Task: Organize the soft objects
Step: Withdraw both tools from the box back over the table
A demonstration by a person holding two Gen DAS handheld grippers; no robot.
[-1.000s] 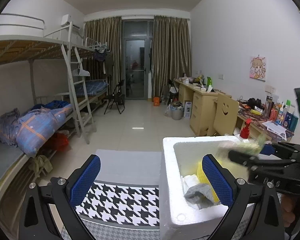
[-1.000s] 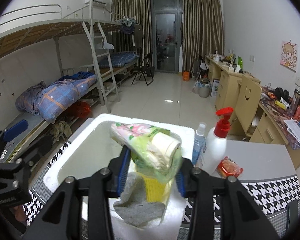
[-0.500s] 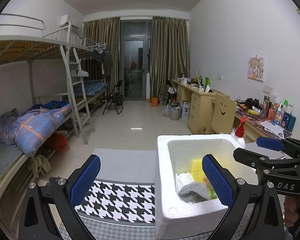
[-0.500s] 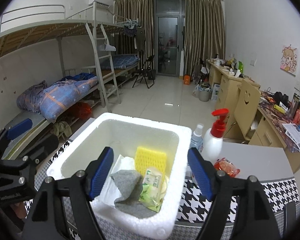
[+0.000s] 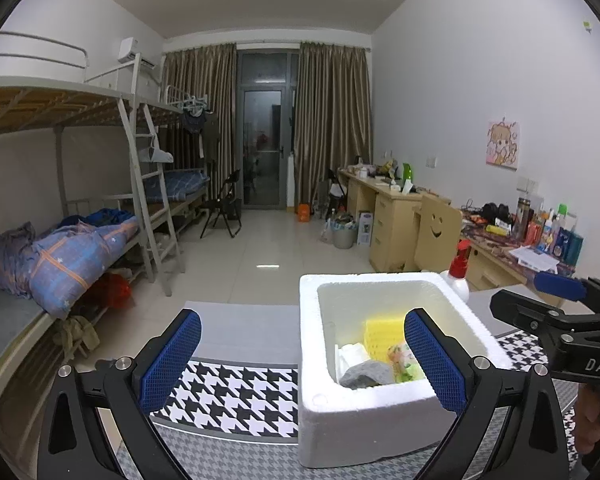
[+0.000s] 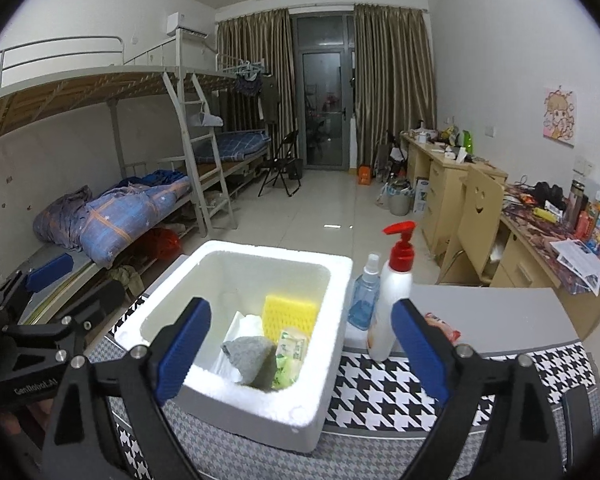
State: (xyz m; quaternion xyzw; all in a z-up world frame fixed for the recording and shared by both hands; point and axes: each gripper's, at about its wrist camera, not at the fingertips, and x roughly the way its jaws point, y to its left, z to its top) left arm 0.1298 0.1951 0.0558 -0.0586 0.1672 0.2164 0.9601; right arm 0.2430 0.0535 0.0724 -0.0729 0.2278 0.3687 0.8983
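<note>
The right hand-held gripper [image 6: 300, 354] is seen with its jaws opening wide and nothing between them. Just ahead of and below it, a white foam box [image 6: 328, 360] on the table [image 6: 500, 316] holds 4 soft things: a yellow sponge [image 6: 290, 312], a gray cloth [image 6: 248, 354], white tissue [image 6: 246, 324] and a green tissue pack [image 6: 290, 354]. The left hand-held gripper [image 5: 302, 360] is held spread and empty, the box beside its right finger.

Open top of white foam box [image 6: 204, 312] is unobstructed; white red-capped pump bottle [image 6: 394, 300] and blue spray bottle [image 6: 366, 300] crowd its right wall.
</note>
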